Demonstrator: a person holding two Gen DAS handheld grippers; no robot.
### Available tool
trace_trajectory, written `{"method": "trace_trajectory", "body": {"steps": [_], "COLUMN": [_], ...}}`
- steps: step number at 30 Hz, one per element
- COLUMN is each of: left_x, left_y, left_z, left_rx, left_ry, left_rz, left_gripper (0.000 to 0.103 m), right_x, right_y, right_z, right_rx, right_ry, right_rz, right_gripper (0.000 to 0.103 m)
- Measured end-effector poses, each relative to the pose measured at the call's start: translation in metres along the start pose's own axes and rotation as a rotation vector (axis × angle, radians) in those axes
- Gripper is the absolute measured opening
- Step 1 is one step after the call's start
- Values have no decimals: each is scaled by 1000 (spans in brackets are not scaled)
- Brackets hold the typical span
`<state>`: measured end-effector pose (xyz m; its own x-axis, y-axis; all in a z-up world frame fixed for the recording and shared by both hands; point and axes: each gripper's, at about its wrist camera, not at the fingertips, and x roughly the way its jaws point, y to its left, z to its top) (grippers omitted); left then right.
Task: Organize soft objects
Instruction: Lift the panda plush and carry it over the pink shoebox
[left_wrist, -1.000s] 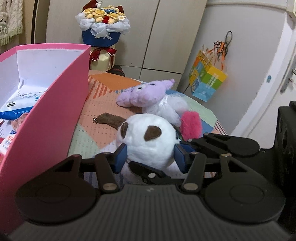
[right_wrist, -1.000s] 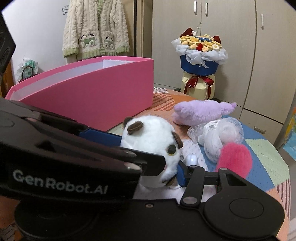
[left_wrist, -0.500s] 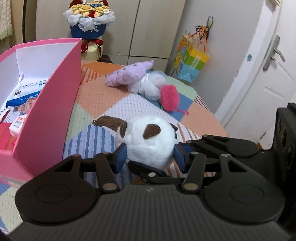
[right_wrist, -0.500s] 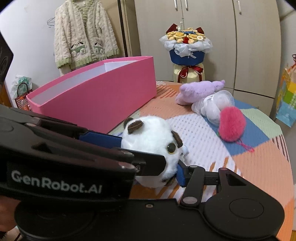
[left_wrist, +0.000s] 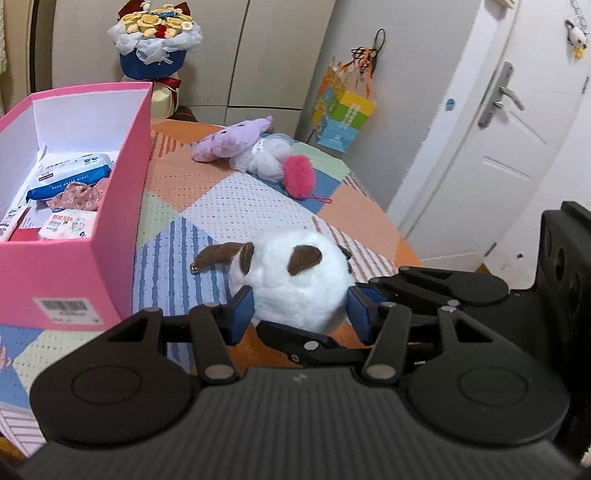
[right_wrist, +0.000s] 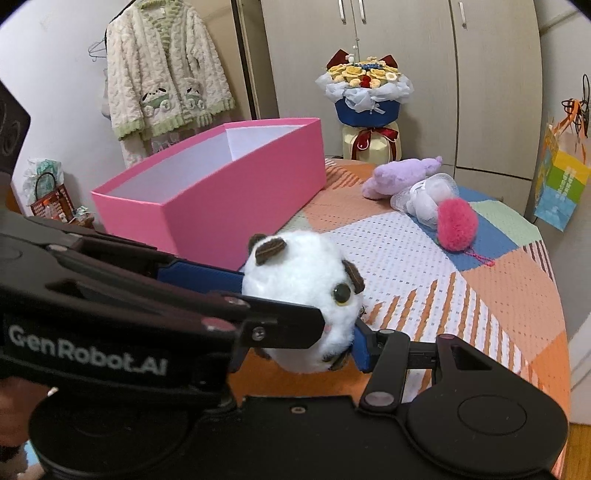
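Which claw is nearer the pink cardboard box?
Left. The left claw grips the white plush toy beside the pink box; the right claw grips it from the far side.

White plush toy (right_wrist: 295, 280) between tools (right_wrist: 317, 332)

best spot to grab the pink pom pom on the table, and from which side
Grip the pink pom pom across its round fluffy middle, coming from above on its open near side. The white mesh bundle presses against its far side, and its thin cord offers no purchase.

Beige wardrobe doors (right_wrist: 406, 55), white door (left_wrist: 517, 147), hanging cardigan (right_wrist: 162, 74).
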<state>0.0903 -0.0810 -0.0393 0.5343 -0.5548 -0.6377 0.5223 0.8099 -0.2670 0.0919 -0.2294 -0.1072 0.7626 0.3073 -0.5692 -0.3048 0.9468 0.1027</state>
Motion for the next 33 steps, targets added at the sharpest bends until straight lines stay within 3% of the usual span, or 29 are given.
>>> {"method": "trace_trajectory", "body": {"steps": [11, 19, 24, 33], "left_x": [-46, -92, -122, -166], "left_y": [12, 36, 44, 60], "left_z": [-17, -32, -29, 6], "left_rx": [-4, -73, -71, -37], "left_ry": [9, -15, -70, -211], "left_rz": [-3, 12, 45, 105], "left_gripper": [53, 53, 53, 53], "right_x": [-17, -20, -25, -28], "right_y": [29, 64, 82, 111], "right_z": [-4, 1, 16, 65], "right_rx": [33, 11, 16, -18], "right_ry": [11, 28, -2, -121], "right_rz": [98, 199, 262, 291], "right_gripper": [59, 59, 59, 60]}}
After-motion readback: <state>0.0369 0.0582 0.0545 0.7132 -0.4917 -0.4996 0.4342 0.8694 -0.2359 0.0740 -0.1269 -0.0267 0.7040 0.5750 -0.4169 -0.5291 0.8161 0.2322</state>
